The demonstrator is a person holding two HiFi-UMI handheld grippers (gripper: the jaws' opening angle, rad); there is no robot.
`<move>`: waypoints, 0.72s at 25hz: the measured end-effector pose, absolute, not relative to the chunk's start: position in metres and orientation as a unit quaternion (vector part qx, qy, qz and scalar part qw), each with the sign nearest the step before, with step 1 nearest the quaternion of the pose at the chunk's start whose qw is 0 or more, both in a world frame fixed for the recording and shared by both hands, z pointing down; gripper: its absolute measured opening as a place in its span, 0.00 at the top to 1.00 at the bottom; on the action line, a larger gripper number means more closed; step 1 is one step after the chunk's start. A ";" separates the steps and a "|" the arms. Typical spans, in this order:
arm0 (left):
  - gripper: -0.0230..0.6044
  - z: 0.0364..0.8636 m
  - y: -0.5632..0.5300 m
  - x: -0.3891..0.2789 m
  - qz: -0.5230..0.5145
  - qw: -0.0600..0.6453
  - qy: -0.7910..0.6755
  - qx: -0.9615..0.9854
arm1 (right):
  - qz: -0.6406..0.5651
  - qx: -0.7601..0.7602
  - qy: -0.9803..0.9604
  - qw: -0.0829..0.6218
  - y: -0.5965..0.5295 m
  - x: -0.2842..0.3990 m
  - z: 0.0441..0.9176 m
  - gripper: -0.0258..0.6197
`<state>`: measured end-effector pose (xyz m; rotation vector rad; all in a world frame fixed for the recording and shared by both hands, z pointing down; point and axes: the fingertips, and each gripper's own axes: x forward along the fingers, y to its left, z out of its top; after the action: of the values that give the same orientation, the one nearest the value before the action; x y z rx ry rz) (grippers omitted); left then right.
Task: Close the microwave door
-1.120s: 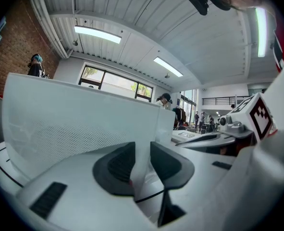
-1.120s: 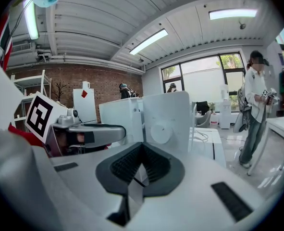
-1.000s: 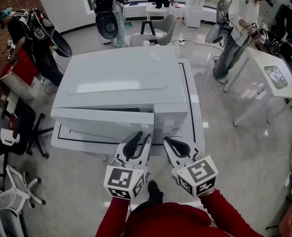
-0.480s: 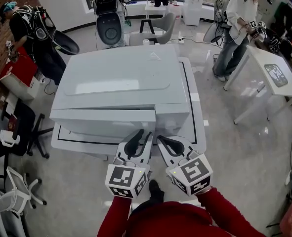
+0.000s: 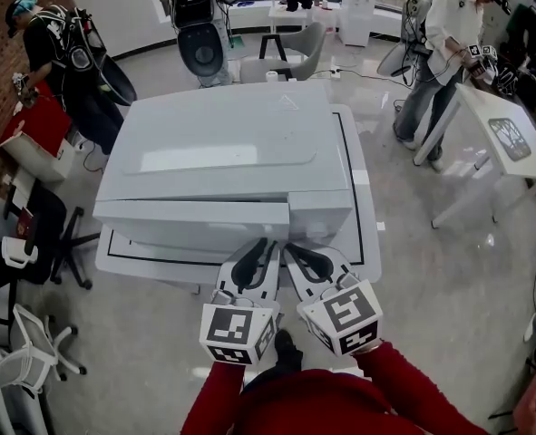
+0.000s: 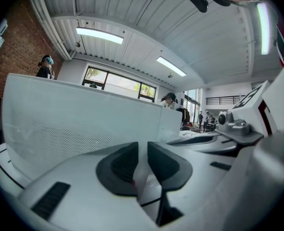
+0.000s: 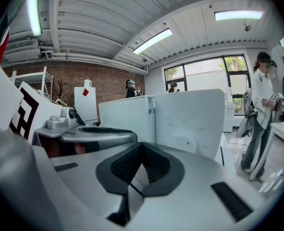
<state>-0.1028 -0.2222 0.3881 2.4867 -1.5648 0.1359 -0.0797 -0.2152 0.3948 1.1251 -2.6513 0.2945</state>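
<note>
At the front of the microwave, the door now sits almost flush, the dark gap along its top thinner than a second ago, so we judge the closing nearly done. Our left gripper is closing on nothing, with a slit left between its jaws. Our right gripper, pinched together and empty, has edged closer beside it.

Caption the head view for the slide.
Head view: left gripper, empty jaws closing, and shut right gripper face the white microwave's nearly closed door.
</note>
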 end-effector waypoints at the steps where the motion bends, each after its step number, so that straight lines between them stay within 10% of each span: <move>1: 0.85 0.389 -0.222 -0.104 0.047 0.098 -0.532 0.840 | 0.099 0.389 -0.907 0.124 -0.217 -0.081 0.395 0.94; 18: 0.94 0.386 -0.231 -0.111 0.052 0.099 -0.565 0.818 | 0.121 0.430 -0.884 0.135 -0.229 -0.090 0.391 0.94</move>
<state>-0.1108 -0.2313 0.3856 2.4193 -1.6707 0.1533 -0.0903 -0.2291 0.3913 1.2463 -2.5629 0.3521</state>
